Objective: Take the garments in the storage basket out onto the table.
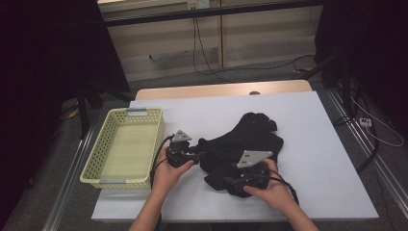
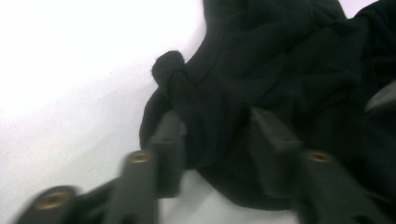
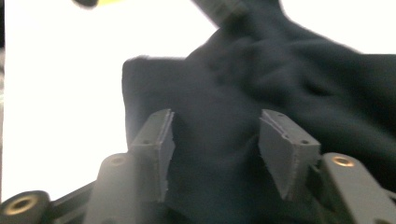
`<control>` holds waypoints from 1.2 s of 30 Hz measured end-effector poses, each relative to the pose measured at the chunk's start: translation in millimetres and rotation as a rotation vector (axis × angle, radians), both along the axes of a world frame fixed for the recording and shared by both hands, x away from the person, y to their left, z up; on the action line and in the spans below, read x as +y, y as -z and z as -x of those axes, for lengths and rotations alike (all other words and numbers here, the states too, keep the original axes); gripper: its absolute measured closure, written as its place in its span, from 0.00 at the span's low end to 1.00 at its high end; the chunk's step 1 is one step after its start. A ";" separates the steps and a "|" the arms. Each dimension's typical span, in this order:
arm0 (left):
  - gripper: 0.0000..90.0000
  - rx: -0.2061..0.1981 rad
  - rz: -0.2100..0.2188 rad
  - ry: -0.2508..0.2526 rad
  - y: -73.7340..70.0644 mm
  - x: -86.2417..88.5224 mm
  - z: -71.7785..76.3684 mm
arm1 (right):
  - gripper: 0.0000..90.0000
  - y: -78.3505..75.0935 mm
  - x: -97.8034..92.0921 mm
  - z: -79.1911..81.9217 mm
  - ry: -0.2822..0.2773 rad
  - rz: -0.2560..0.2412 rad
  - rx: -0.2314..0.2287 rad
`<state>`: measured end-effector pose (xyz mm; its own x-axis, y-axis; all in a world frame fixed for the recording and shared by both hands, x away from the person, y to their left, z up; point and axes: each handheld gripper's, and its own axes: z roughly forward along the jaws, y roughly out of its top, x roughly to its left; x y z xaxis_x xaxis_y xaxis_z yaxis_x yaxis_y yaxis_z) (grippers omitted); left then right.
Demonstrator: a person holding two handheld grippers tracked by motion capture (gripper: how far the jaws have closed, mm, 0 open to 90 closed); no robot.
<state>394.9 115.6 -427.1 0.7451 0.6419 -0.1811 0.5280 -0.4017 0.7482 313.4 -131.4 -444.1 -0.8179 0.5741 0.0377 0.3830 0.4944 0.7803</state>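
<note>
A crumpled black garment [image 1: 250,139] lies in the middle of the white table [image 1: 317,144]. My left gripper [image 1: 198,154] is at the garment's left edge, held in a hand. In the left gripper view its jaws stand apart, astride a fold of the black garment [image 2: 261,70], so my left gripper [image 2: 219,133] is open. My right gripper [image 1: 231,179] sits over the garment's near edge. The right gripper view shows my right gripper [image 3: 223,137] open too, the black garment [image 3: 261,79] lying between its fingers [image 3: 161,142], which have not closed on it.
A pale yellow mesh basket [image 1: 103,144] stands on the left of the table, close to my left hand. Bare white tabletop lies right of and behind the garment. Beyond the table are cables on the floor and dark stands on both sides.
</note>
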 end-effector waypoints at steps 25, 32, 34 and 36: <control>0.38 0.017 0.007 0.164 -4.6 -32.7 27.5 | 0.85 -2.9 -91.5 -16.2 0.292 -0.198 0.029; 0.38 -0.006 0.003 0.179 -9.0 -38.1 31.3 | 0.85 4.3 -85.3 -18.2 0.289 -0.171 0.043; 0.38 -0.012 0.007 0.172 -11.6 -35.5 30.5 | 0.85 5.3 -85.5 -18.0 0.290 -0.168 0.049; 0.38 -0.012 0.007 0.170 -13.5 -33.3 29.6 | 0.85 6.1 -84.6 -18.2 0.291 -0.169 0.055</control>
